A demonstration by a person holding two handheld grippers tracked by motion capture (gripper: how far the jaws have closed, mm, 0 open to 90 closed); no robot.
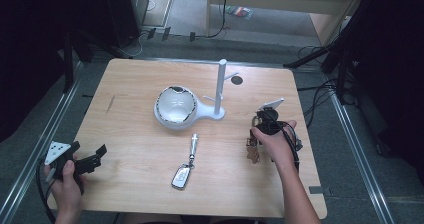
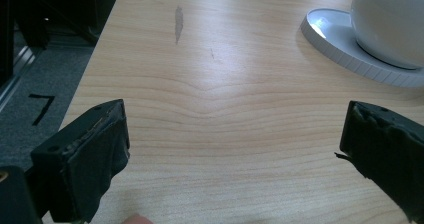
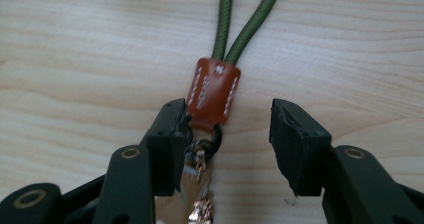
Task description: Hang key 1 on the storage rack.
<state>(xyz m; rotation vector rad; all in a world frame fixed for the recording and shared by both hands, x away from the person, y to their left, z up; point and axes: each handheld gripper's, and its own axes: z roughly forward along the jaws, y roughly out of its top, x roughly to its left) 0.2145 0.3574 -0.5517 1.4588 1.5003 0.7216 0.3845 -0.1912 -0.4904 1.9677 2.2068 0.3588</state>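
Right gripper point(image 3: 225, 134) stands half open astride the keyring's brown leather tab point(image 3: 214, 91) at the table's point(image 1: 130, 149) right side, gripping nothing; light, floppy cord suggests pinching that stiffer tab.

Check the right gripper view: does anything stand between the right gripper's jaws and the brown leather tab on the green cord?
Nothing visible does. The right gripper has its jaws apart over the brown leather tab of the green cord loop. The left jaw already sits against the tab's edge; only bare wooden table shows before the right jaw.
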